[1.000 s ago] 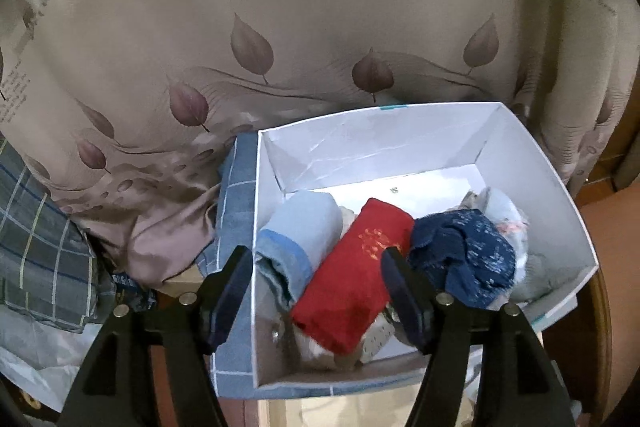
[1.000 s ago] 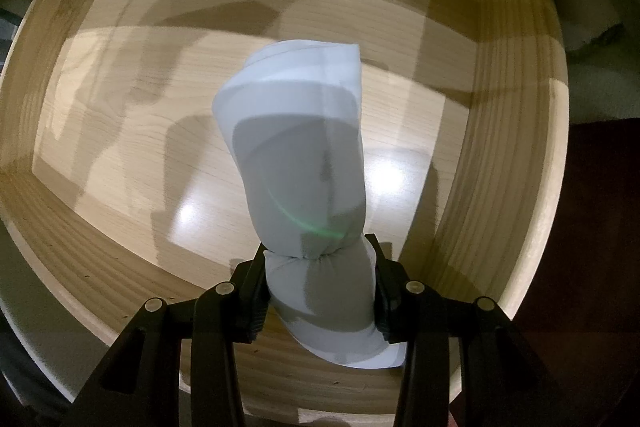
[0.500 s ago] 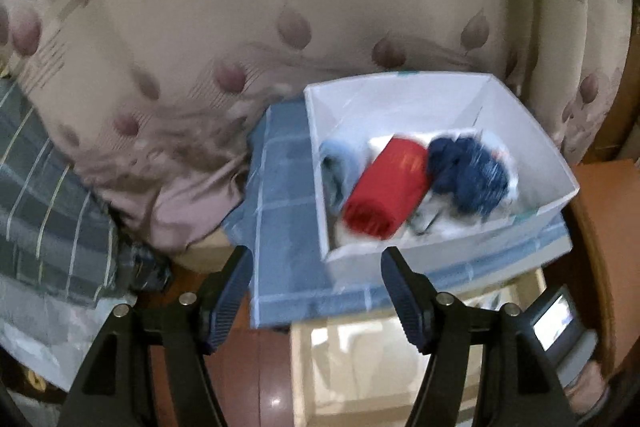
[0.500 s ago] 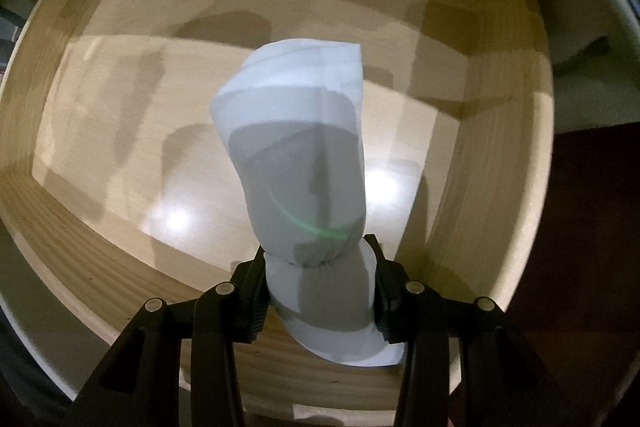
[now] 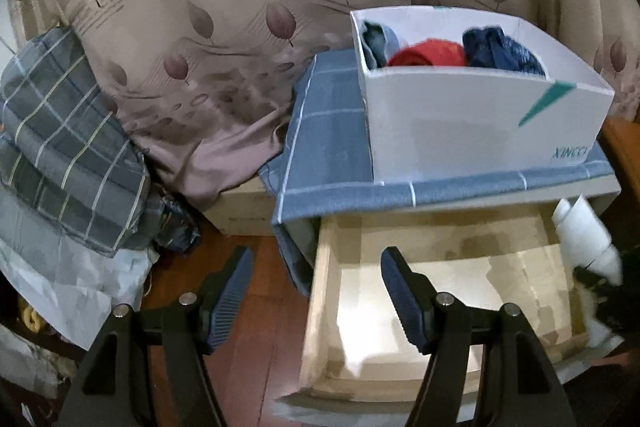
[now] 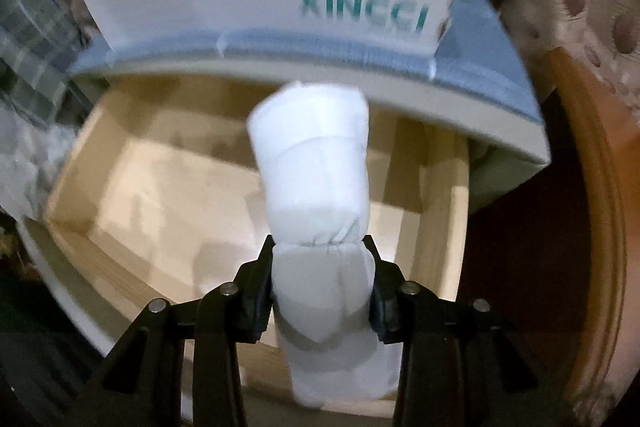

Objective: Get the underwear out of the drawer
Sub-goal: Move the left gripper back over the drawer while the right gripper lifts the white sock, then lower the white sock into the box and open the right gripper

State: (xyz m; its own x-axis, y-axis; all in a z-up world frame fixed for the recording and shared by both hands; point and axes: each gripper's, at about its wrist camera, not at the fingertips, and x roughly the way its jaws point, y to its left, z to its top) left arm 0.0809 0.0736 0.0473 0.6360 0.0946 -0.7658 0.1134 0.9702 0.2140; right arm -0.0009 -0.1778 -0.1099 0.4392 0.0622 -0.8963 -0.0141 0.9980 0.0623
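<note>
- Gripping a rolled white underwear (image 6: 316,187) at mid-length, the right gripper (image 6: 318,267) holds it above the open wooden drawer (image 6: 160,187).
- Left gripper (image 5: 316,291): jaws spread wide, holding nothing.
- White box (image 5: 480,123) of rolled garments at 1 o'clock in the left wrist view, on blue checked cloth (image 5: 332,147).

White roll (image 6: 316,187) motion-blurred, box contents (image 5: 448,51) half hidden behind box wall; drawer (image 5: 440,267) blurry
</note>
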